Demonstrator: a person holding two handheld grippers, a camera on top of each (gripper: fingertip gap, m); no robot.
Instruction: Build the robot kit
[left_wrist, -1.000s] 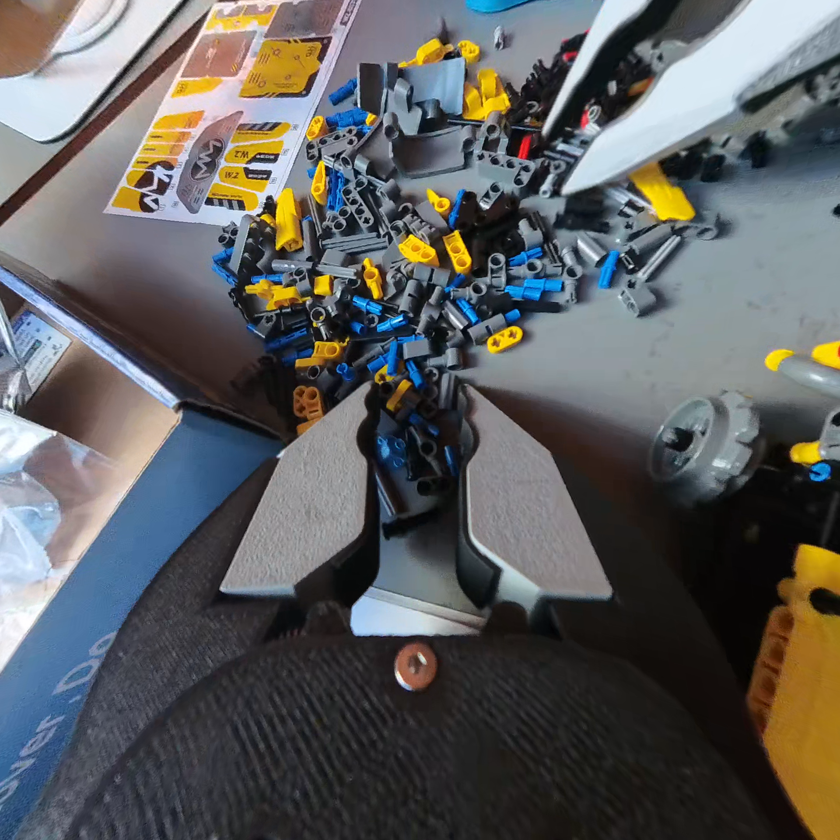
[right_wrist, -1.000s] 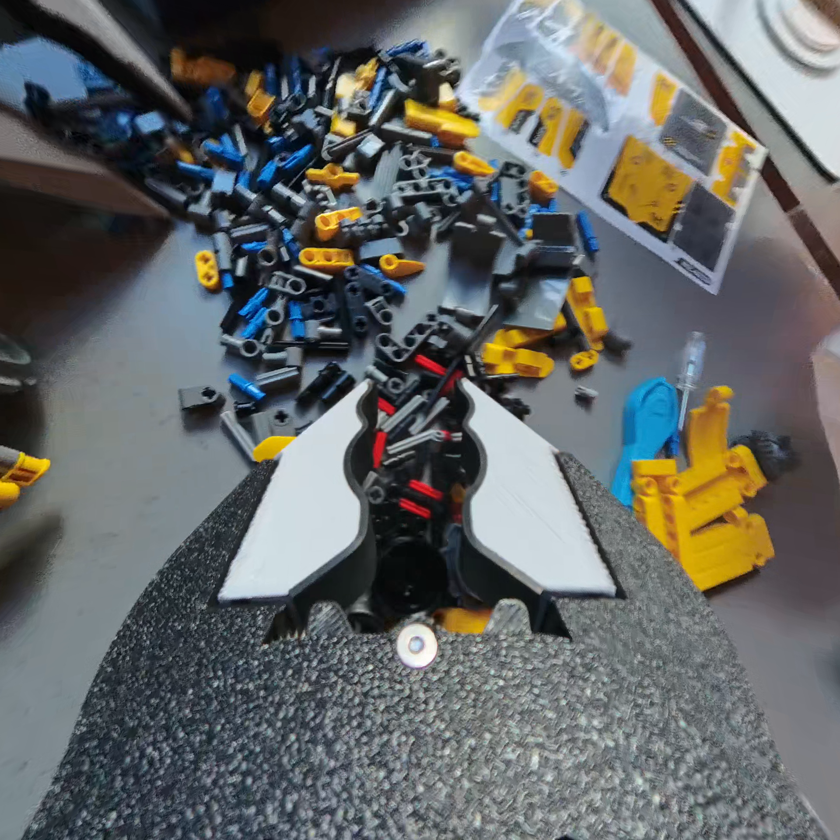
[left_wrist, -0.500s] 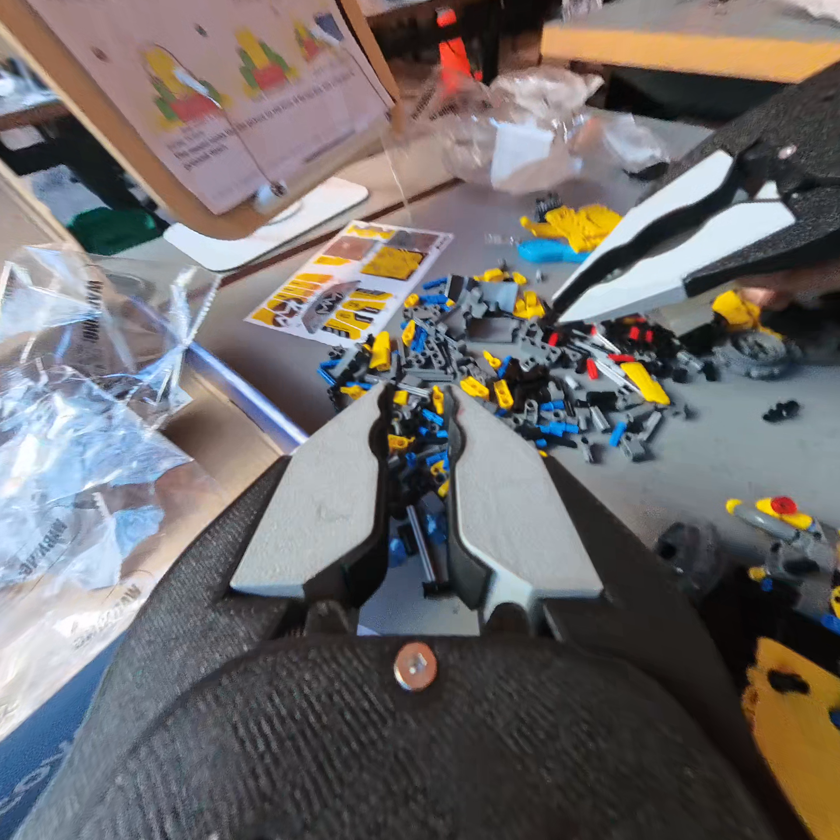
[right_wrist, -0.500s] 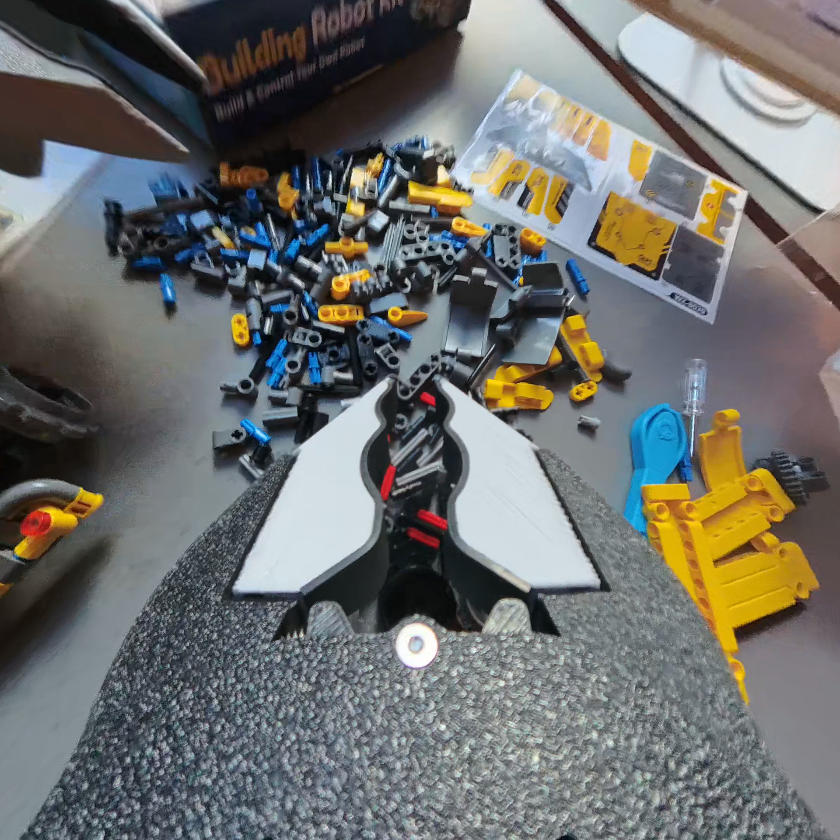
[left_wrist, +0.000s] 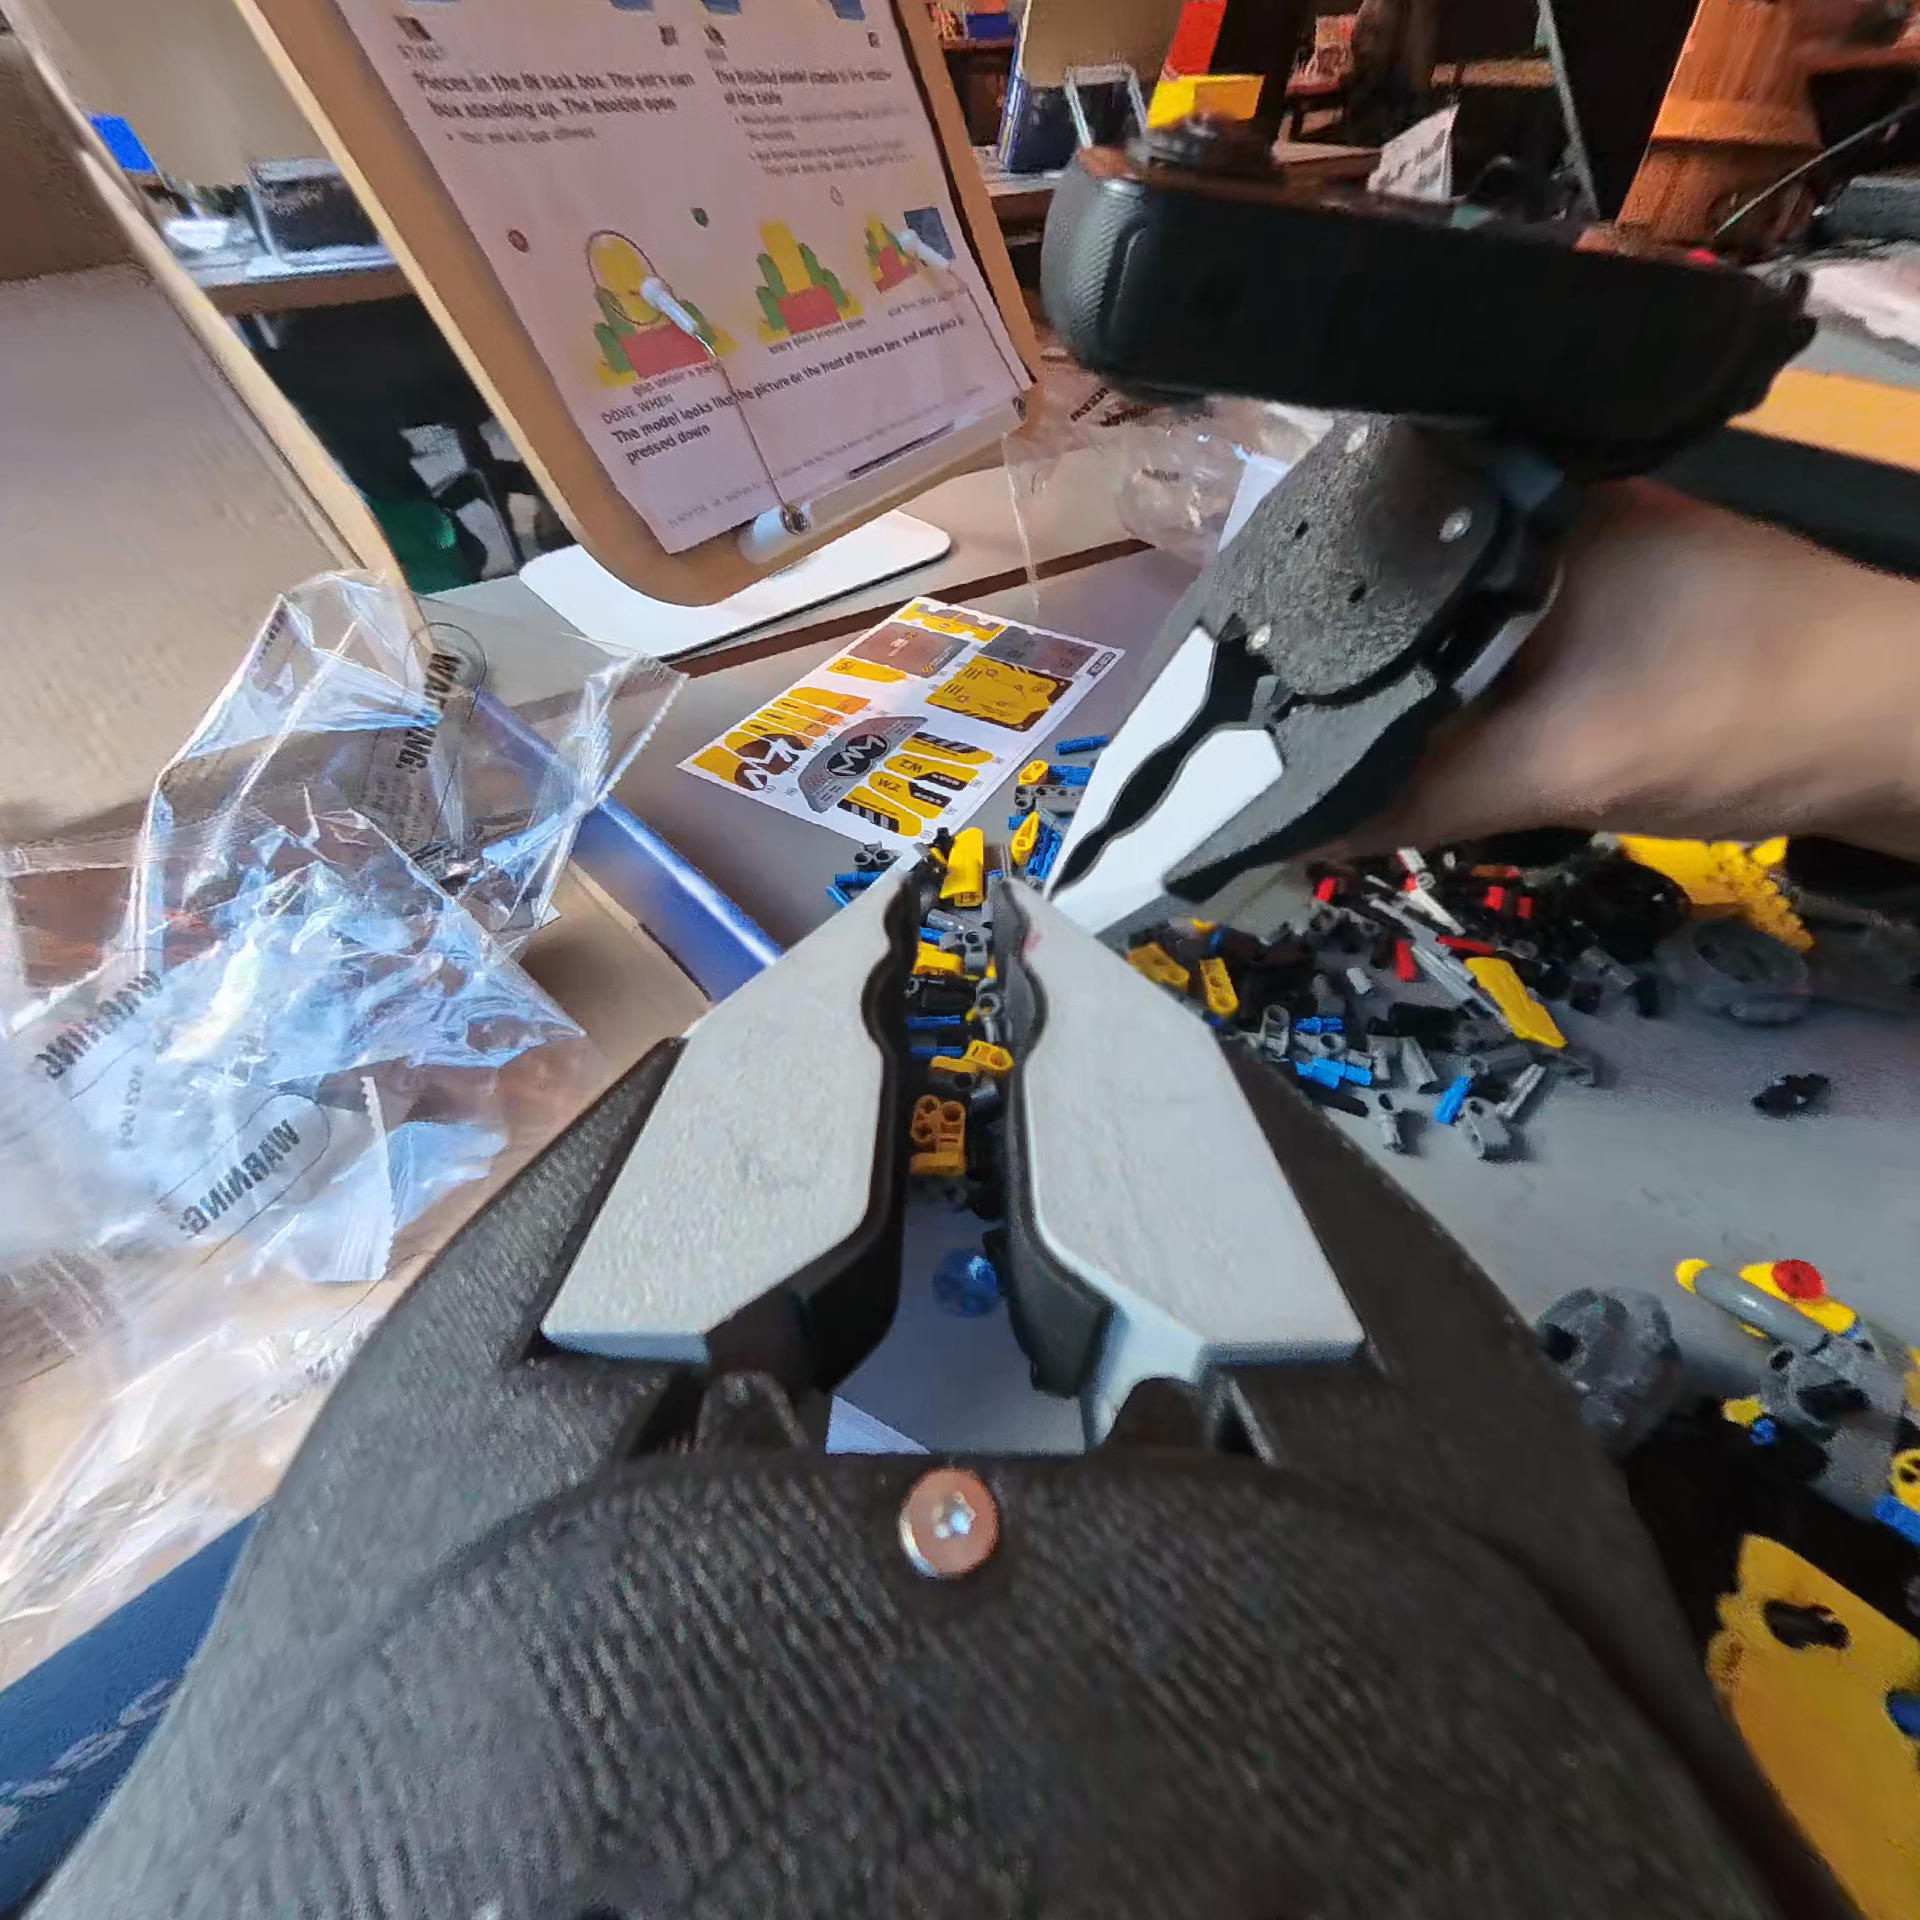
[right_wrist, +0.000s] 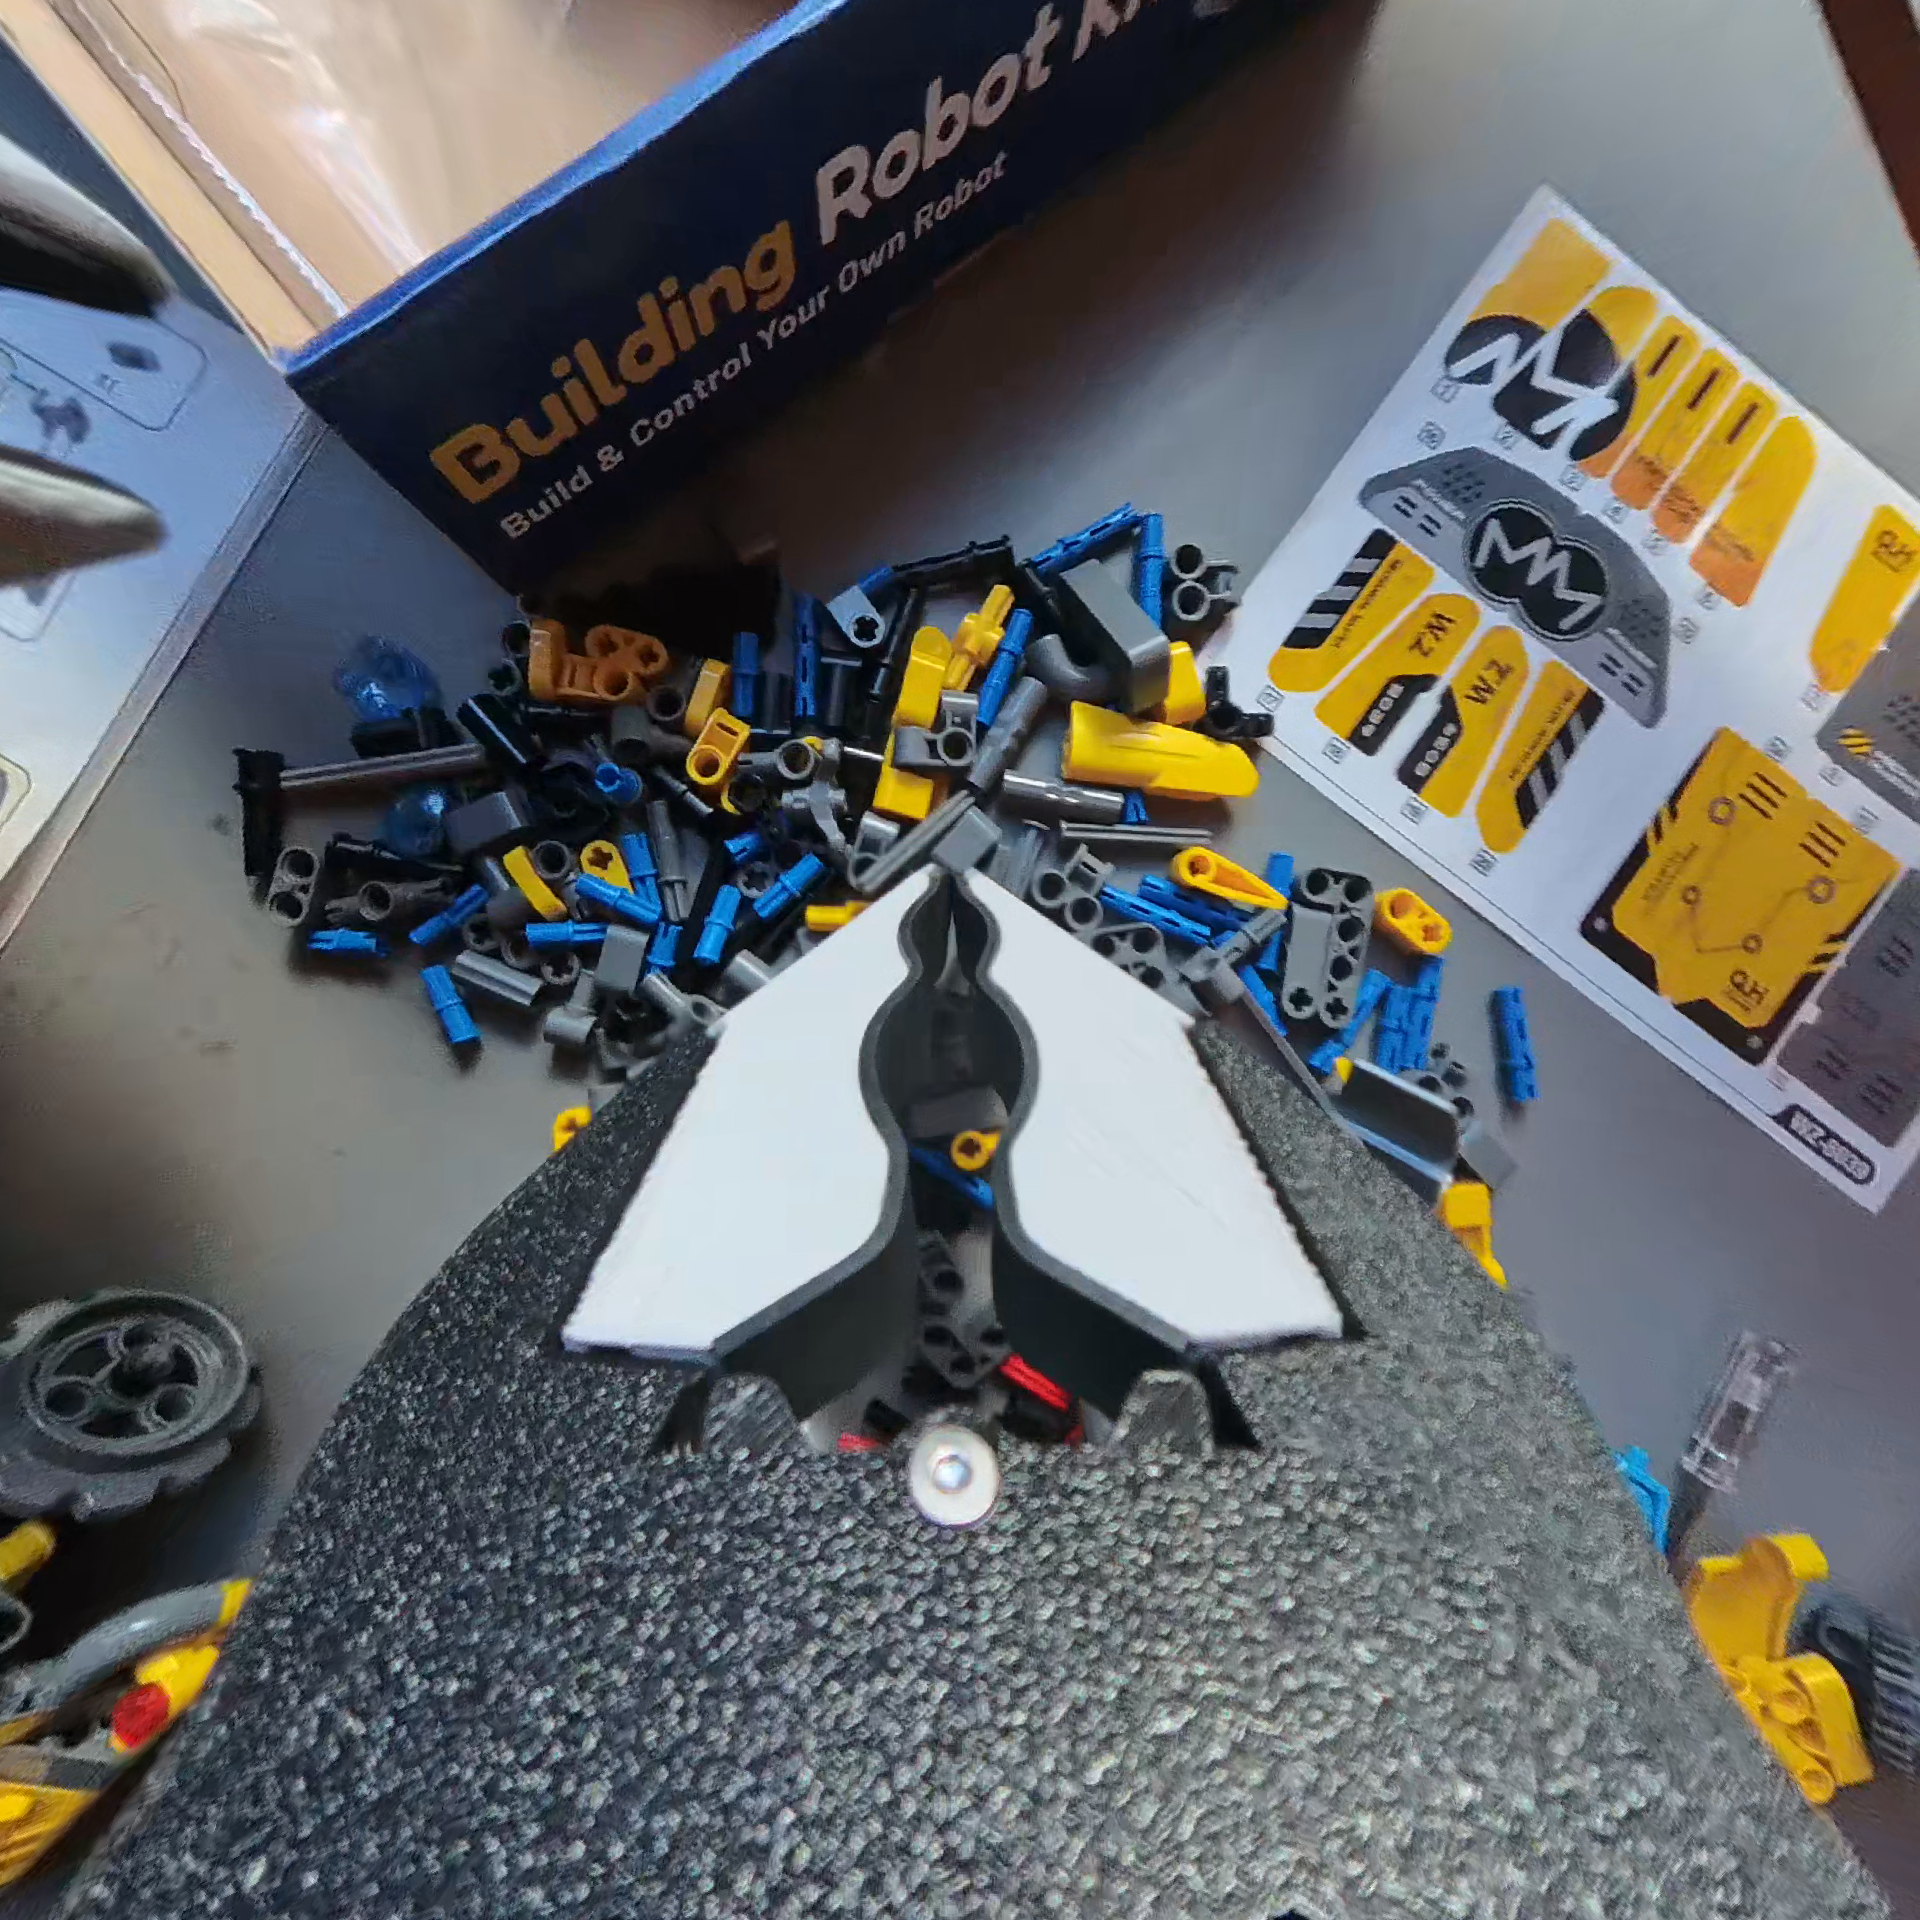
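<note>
Left tool (left_wrist: 958, 891): parted by a narrow slot, gripping nothing, poised over the near edge of the pile of small building parts (left_wrist: 1351, 997). Right tool (right_wrist: 948, 883): pinched tip to tip, low over the same pile, just beside a dark grey connector (right_wrist: 971, 842) and a black rod (right_wrist: 925, 831). Cannot tell whether anything thin is caught between those tips. Held by a hand (left_wrist: 1683, 707) from the right.

Risk, as a judgement: tips this close to a loose heap, so any sideways nudge likely to scatter pins across the worktop (right_wrist: 208, 1091) or under the sticker sheet (right_wrist: 1621, 665). Round pins prone to rolling. Small pieces likely to twist or pop out of a pinch at the very tips.

About the heap: blue pins, grey and black connectors, yellow shells, a few red bits, all tangled and overlapping, none sorted. To one side, a grey wheel (right_wrist: 125, 1392); to the other, a yellow sub-assembly (right_wrist: 1777, 1662). Beyond, a dark blue box (right_wrist: 665, 312) touching the pile's far edge. Farther off, crumpled clear bags (left_wrist: 260, 935) and a propped instruction board (left_wrist: 707, 291).
</note>
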